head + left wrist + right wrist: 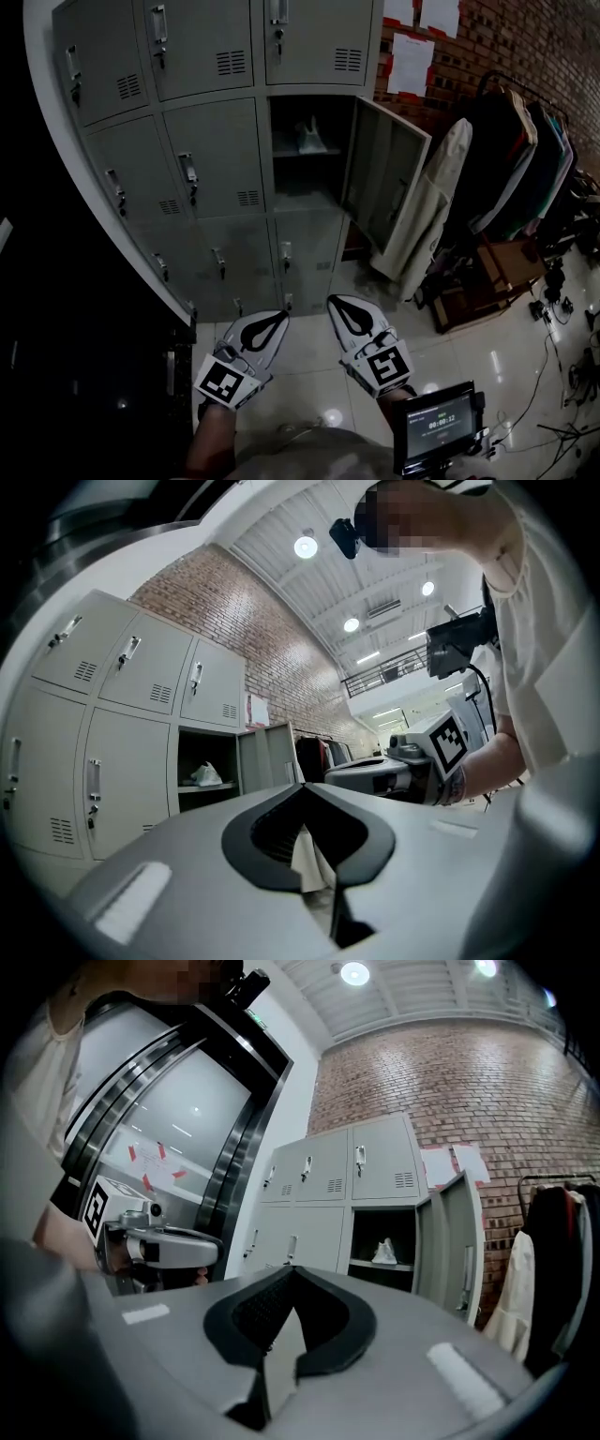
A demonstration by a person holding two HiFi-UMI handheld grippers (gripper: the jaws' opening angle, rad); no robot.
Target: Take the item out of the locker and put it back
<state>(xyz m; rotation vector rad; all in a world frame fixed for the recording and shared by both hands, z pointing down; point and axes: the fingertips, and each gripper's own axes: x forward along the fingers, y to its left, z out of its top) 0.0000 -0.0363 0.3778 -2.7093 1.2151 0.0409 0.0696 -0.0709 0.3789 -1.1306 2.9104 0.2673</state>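
A grey bank of lockers (187,122) stands ahead, and one middle compartment (305,192) has its door (384,173) swung out to the right. On its shelf lies a small white item (310,139), also visible in the left gripper view (206,775) and the right gripper view (384,1252). My left gripper (279,319) and right gripper (336,302) hang side by side low over the tiled floor, well short of the locker. Both point toward it. Each has its jaws together with nothing between them, as seen in the left gripper (302,787) and right gripper (292,1271) views.
A clothes rack (525,159) with dark garments and a white coat (427,206) stands right of the open door. Below it sit a wooden stand (487,272) and floor cables (553,375). A small screen (436,427) sits at the bottom right. A dark wall runs along the left.
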